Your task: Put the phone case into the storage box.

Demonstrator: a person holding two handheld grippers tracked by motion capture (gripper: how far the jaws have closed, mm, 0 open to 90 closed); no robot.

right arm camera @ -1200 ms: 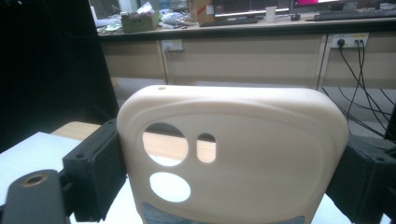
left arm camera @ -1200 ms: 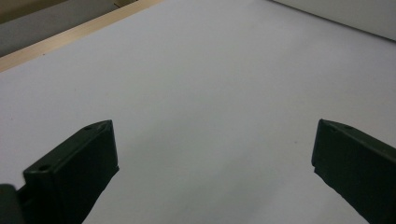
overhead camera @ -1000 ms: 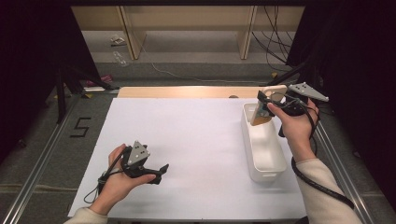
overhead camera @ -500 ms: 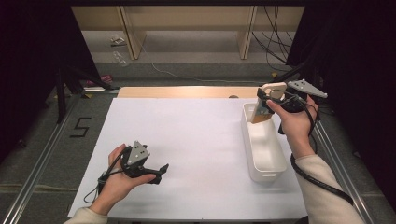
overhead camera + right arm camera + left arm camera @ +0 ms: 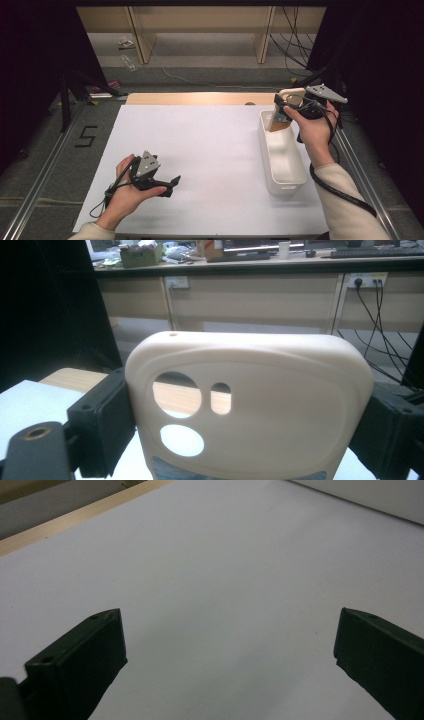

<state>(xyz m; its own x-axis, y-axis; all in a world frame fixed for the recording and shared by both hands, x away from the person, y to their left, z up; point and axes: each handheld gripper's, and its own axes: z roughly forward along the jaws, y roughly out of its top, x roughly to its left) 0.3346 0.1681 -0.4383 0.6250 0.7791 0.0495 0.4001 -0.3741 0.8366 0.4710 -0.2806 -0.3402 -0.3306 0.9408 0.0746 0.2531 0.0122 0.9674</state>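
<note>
A cream phone case (image 5: 248, 405) is pinched by the right gripper (image 5: 280, 112) above the white bin (image 5: 282, 160) — the left gripper (image 5: 230, 665) is spread, empty.

We see a cream, soft-plastic phone case with rounded corners (image 5: 250, 405) clamped across its width between the two black jaws of the right gripper (image 5: 287, 107), which press on its left and right edges. It stands upright, its back panel facing the gripper's camera. One corner carries a raised camera surround pierced by two round holes and one small oblong slot; a tiny hole marks its top edge. From above, we find the case (image 5: 280, 120) held over the far end of a long white rectangular plastic tub (image 5: 285, 165) near the table's right edge, its lower end dipping toward the tub's opening.
</note>
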